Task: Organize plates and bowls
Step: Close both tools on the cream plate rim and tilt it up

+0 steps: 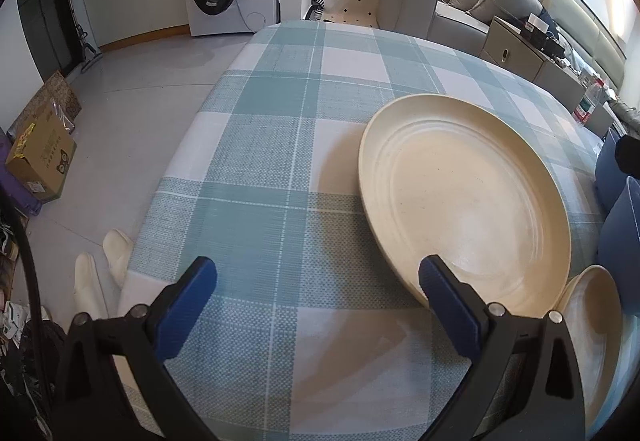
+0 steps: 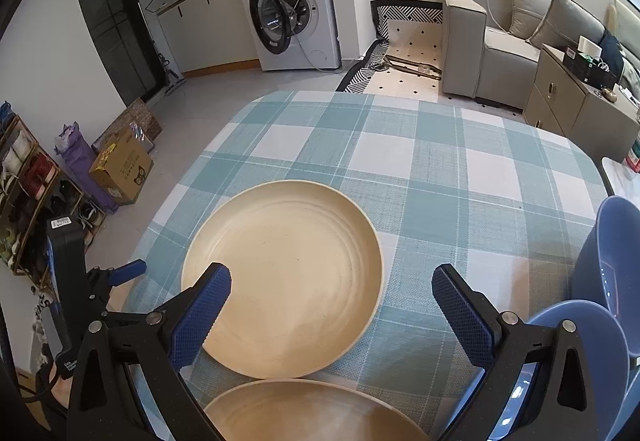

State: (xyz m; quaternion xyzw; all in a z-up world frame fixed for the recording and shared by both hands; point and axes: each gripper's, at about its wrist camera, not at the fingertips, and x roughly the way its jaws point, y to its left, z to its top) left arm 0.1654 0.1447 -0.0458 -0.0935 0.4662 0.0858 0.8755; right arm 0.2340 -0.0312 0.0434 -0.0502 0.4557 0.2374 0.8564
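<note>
A large cream plate point(image 1: 468, 201) lies flat on the checked tablecloth point(image 1: 280, 161); it also shows in the right wrist view point(image 2: 288, 273). A second cream plate point(image 1: 596, 329) sits close beside it, at the bottom of the right wrist view point(image 2: 312, 413). Two blue bowls point(image 2: 612, 261) stand at the right, one nearer point(image 2: 592, 337). My left gripper point(image 1: 318, 281) is open and empty, its right finger over the large plate's near rim. My right gripper point(image 2: 332, 289) is open and empty above the plates. The left gripper shows at the left of the right wrist view point(image 2: 120, 273).
The table's left edge drops to the floor, where a cardboard box point(image 2: 120, 165) and a shoe rack point(image 2: 28, 185) stand. A washing machine point(image 2: 292, 13), a sofa point(image 2: 500, 37) and a cabinet point(image 2: 572, 97) are beyond the table.
</note>
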